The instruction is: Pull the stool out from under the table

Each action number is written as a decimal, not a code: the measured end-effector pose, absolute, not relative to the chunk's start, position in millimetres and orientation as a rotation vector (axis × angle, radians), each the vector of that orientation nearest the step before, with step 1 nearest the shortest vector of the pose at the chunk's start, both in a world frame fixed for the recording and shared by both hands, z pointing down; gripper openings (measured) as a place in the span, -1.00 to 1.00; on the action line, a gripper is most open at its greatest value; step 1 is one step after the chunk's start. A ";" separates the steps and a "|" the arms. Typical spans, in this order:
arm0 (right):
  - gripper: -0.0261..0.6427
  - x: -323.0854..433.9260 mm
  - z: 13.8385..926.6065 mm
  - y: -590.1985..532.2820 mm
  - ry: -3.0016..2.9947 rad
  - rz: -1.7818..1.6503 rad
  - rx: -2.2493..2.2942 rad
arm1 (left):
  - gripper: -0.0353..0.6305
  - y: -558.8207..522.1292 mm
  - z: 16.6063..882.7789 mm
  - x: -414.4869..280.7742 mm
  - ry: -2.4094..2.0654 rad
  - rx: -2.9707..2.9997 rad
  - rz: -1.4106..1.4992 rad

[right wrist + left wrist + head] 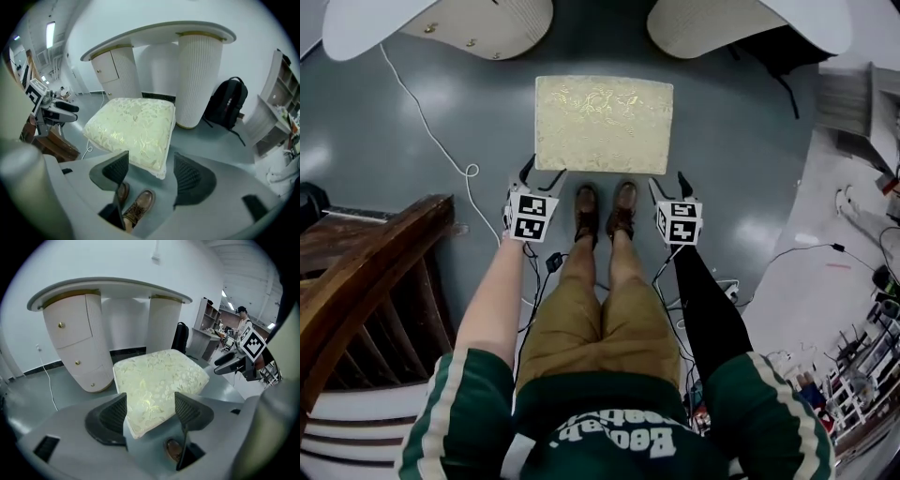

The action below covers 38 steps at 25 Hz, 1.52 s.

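The person's boots (pixel 605 211) stand on the floor (pixel 741 141), toes just short of the near edge of the stool (pixel 603 124). The left tongs (pixel 542 173) hang over the stool's near left corner and the right tongs (pixel 667 183) over its near right corner, one at each side as suits a straight, even pull. Both are spread wide and grip nothing; the cushion corners only show beyond the pads. The cream-cushioned stool stands on open floor, its whole seat clear of the table (pixel 441 23), whose white top and two ribbed pedestals lie beyond its far edge. I judge the pull done. A backpack (pixel 229 103) leans by the right pedestal.
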State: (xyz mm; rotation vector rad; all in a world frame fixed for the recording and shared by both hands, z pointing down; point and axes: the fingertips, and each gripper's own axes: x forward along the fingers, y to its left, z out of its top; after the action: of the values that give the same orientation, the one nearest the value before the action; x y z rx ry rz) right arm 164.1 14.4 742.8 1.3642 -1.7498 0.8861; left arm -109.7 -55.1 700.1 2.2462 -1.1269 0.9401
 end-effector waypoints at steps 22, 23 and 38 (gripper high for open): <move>0.01 123.8 300.1 -157.6 -2.236 0.152 1.779 | 0.13 -183.5 273.8 -70.3 -1.486 2.780 0.297; 0.01 121.3 287.8 -154.7 -2.246 0.137 1.793 | 0.13 -182.7 261.1 -71.9 -1.494 2.791 0.274; -0.05 138.5 171.0 -146.7 -2.310 -0.057 1.916 | 0.13 -184.4 131.5 -113.0 -1.620 2.865 0.015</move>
State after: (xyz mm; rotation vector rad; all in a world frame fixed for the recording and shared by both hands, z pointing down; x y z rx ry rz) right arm 138.5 -146.7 171.0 1.9157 -2.3105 -0.0574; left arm -113.0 -184.4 131.5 2.8653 -1.6205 0.0152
